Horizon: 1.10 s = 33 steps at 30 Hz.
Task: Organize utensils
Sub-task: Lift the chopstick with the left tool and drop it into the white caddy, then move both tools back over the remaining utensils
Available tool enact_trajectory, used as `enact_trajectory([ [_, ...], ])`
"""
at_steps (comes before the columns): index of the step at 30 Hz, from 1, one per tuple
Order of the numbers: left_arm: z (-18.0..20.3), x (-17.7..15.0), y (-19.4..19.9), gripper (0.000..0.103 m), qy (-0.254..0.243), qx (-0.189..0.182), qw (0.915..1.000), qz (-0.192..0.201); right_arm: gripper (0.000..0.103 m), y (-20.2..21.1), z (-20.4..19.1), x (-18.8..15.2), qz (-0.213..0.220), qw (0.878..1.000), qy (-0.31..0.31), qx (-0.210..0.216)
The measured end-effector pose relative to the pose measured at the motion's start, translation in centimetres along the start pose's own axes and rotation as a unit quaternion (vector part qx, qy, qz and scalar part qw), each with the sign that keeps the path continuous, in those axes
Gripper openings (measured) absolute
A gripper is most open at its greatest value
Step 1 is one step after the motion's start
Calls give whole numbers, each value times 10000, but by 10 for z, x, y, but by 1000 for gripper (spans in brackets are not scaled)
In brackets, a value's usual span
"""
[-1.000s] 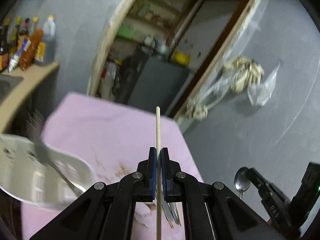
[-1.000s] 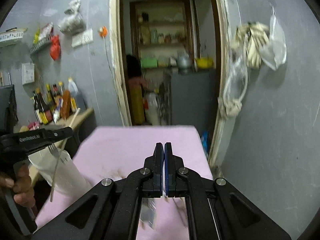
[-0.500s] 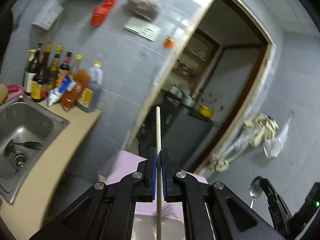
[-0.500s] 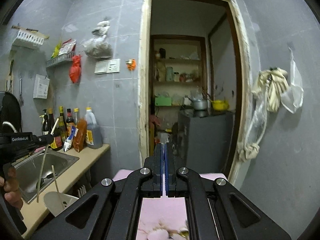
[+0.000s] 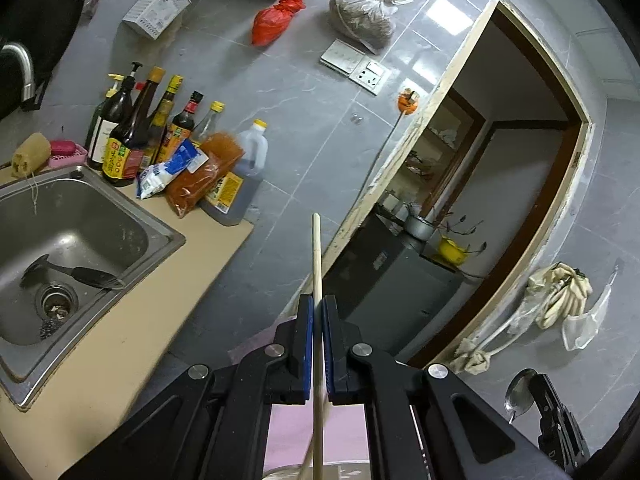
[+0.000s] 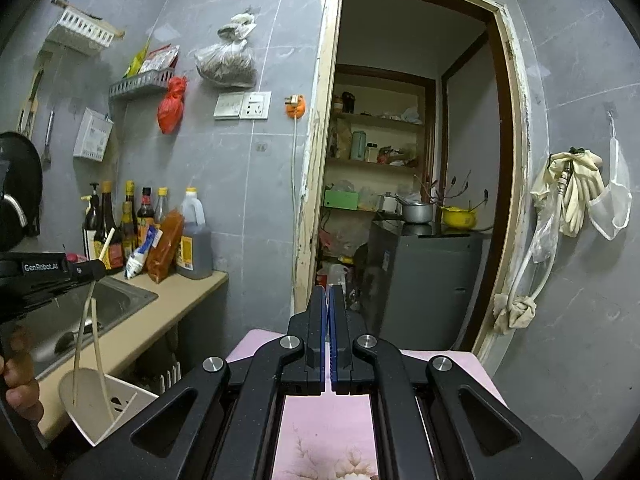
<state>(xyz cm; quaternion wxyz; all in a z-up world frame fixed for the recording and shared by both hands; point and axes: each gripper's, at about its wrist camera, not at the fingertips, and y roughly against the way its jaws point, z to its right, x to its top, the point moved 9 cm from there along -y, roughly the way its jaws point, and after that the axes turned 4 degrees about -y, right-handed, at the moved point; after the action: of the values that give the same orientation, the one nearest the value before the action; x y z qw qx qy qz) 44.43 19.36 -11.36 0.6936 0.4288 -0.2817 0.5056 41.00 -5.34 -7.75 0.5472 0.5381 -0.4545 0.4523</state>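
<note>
My left gripper [image 5: 318, 312] is shut on a wooden chopstick [image 5: 317, 264] that stands upright between the pads. In the right wrist view the left gripper [image 6: 90, 270] holds the chopstick [image 6: 82, 328] with its lower end inside a white slotted utensil holder [image 6: 100, 404], where a second chopstick [image 6: 100, 356] leans. My right gripper [image 6: 329, 304] is shut on a metal spoon [image 5: 518, 390], whose bowl shows only in the left wrist view. The right gripper hangs above the pink table mat [image 6: 328, 436].
A steel sink [image 5: 68, 236] with a dark utensil in it sits in the beige counter [image 5: 132, 328]. Sauce bottles [image 5: 136, 136] stand at the wall. A doorway [image 6: 408, 184] with a grey cabinet [image 6: 428, 280] is ahead.
Both grippers have tilted upward, so the table has dropped out of view. The left gripper has carried the chopstick over the white holder and its lower end now sits inside.
</note>
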Motion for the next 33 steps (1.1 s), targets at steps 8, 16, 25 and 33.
enact_trajectory([
  [8, -4, -13, -2, 5, -162, 181, 9997, 75, 2, -8, -22, -13, 39, 9992, 389, 42],
  [16, -2, -27, 3, 5, -631, 399, 9972, 56, 2, -7, -20, -26, -169, 9993, 200, 279],
  [25, 3, -34, 13, 6, -784, 434, 9959, -136, 3, 1, -7, -34, -378, 9985, 51, 382],
  [33, 15, -37, 31, 32, -849, 457, 9949, -291, 46, 20, 27, -24, -466, 9975, -341, 395],
])
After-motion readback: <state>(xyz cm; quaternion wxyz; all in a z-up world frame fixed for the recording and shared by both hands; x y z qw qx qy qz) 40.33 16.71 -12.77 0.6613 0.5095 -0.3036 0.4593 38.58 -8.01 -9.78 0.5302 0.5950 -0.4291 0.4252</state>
